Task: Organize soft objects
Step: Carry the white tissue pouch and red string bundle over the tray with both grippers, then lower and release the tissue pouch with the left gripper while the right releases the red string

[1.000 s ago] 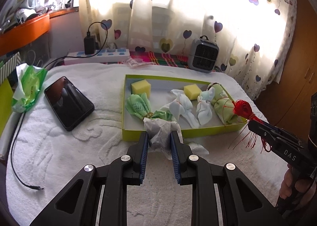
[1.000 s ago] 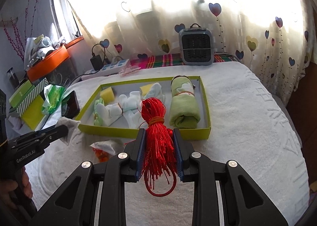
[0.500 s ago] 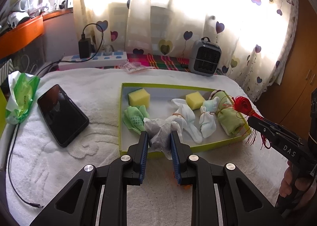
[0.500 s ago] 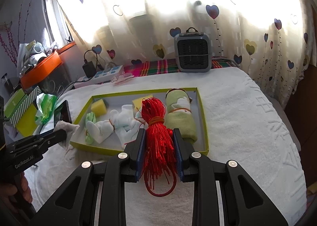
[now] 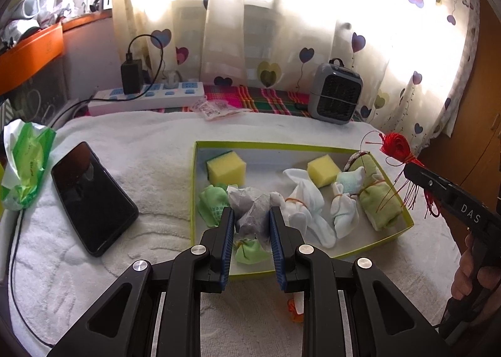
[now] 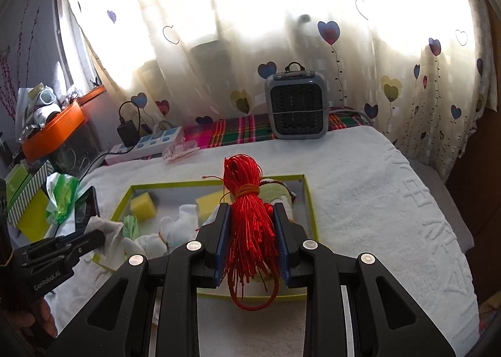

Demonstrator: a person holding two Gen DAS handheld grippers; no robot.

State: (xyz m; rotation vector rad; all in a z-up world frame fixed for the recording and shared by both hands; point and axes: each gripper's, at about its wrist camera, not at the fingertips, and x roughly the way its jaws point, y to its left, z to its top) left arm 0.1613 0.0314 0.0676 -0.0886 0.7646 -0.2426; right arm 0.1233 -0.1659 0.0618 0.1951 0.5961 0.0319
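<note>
Two yellow foam sponge cubes (image 5: 226, 168) sit ahead of my left gripper (image 5: 251, 236) in the shallow green-rimmed cardboard tray (image 5: 395, 233), with two white knotted cloth bundles (image 5: 305, 205) and two green ones (image 5: 213, 203) beside them. My left jaws pinch one crumpled grey-white tissue wad (image 5: 254, 213) over the tray's near edge. My right gripper (image 6: 253, 241) clamps one red cord hank (image 6: 249, 216) above the tray's near right side. One black phone (image 5: 92, 197) lies left of my left jaws; one grey heater (image 6: 296, 106) stands beyond.
</note>
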